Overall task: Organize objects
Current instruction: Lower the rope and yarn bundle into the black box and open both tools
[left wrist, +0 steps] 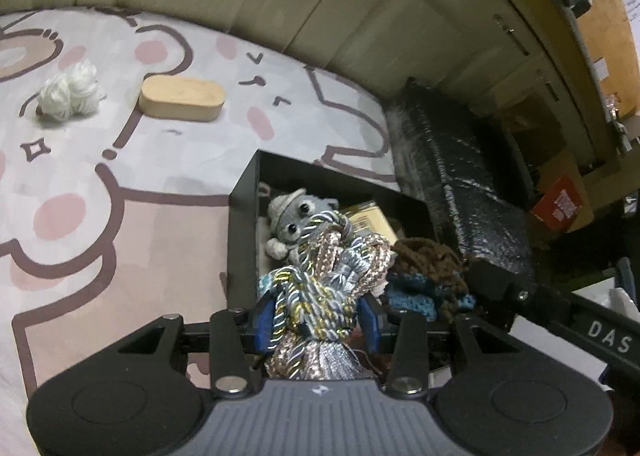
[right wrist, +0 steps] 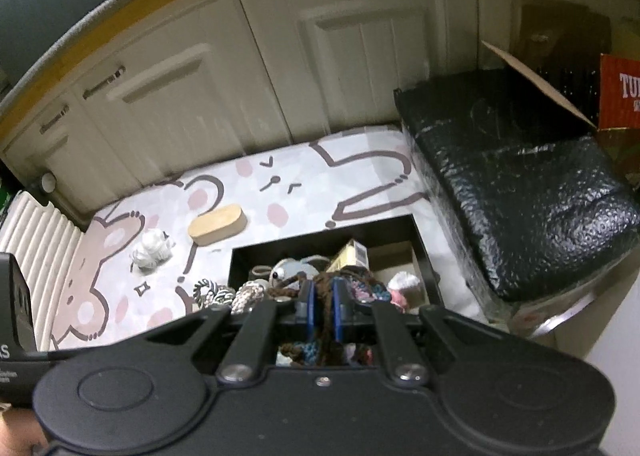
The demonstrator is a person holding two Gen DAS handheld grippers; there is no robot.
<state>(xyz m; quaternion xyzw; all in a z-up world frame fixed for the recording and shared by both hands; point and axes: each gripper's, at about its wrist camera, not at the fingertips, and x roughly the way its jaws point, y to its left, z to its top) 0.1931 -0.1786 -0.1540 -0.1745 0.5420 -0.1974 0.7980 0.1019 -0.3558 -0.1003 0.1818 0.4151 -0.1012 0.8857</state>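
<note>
My left gripper (left wrist: 318, 322) is shut on a thick bundle of braided pink, silver and gold cord (left wrist: 332, 268), blue pads pressing on both sides. It hangs over an open black box (left wrist: 240, 216) on a cartoon-print mat. Inside the box lie a grey plush toy (left wrist: 288, 216), a yellow carton (left wrist: 368, 218), brown yarn (left wrist: 428, 260) and blue crochet (left wrist: 412, 292). My right gripper (right wrist: 322, 306) is shut on a strand of the brown yarn (right wrist: 324, 284) above the same box (right wrist: 424, 256). The cord bundle's end (right wrist: 240, 294) shows at the box's left edge.
A white yarn ball (left wrist: 70, 90) and an oval wooden box (left wrist: 182, 98) lie on the mat (left wrist: 120, 236) to the far left. A black film-wrapped block (right wrist: 520, 196) stands right of the box. Cream cabinet doors (right wrist: 280, 76) close off the back; a red carton (right wrist: 620, 92) sits far right.
</note>
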